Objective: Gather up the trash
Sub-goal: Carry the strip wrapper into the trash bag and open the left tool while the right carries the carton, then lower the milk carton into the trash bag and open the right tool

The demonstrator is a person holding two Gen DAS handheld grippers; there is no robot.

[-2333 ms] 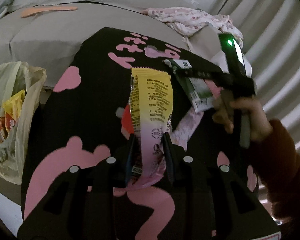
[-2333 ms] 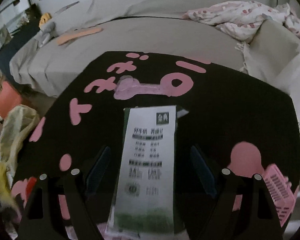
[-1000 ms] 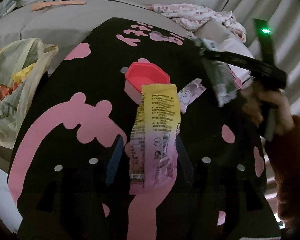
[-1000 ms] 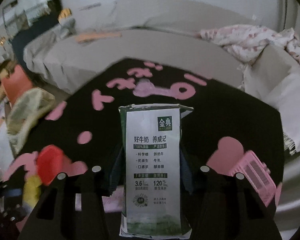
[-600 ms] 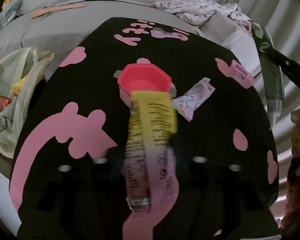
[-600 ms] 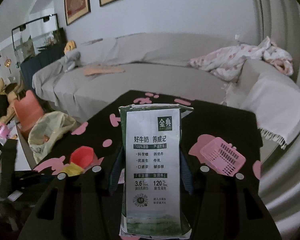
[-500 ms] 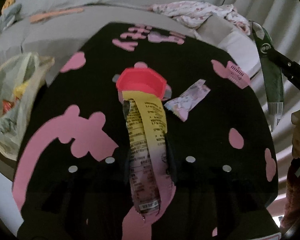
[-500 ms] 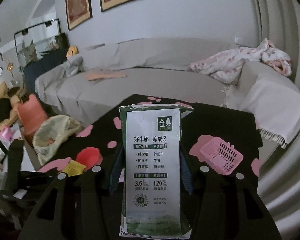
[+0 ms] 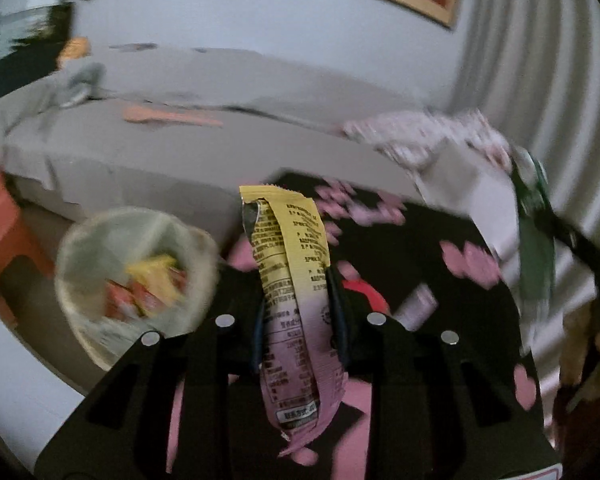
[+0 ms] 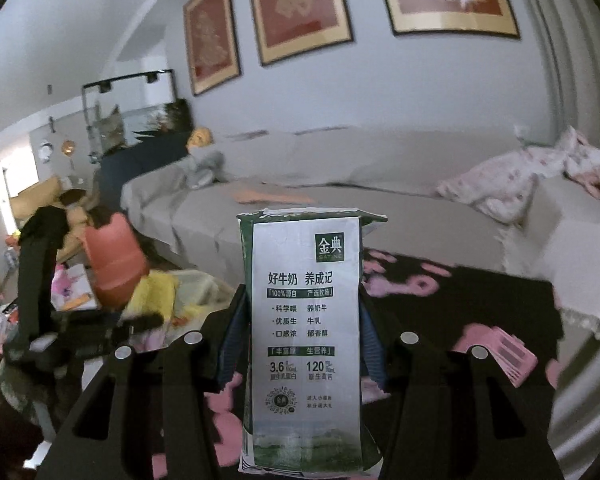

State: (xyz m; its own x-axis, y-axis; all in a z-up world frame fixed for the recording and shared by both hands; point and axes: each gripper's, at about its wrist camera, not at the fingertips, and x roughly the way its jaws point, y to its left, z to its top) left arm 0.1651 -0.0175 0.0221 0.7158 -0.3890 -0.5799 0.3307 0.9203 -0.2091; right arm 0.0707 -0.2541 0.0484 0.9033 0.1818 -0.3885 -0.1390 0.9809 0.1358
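Wrapper [image 9: 296,300] stands lengthwise, clamped in the left gripper [image 9: 298,312], with the trash bag [image 9: 136,276] at nine o'clock, near. Right gripper [image 10: 300,328] is clamped on the milk carton [image 10: 306,328], farther from that bag.

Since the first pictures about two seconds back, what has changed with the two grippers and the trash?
The left gripper closed on the yellow wrapper and lifted it off the black table; a second ago its jaws stood open around it. The right gripper rose with the milk carton. Unchanged: the carton stays clamped, the trash bag sits left of the table, and the red cup remains there.
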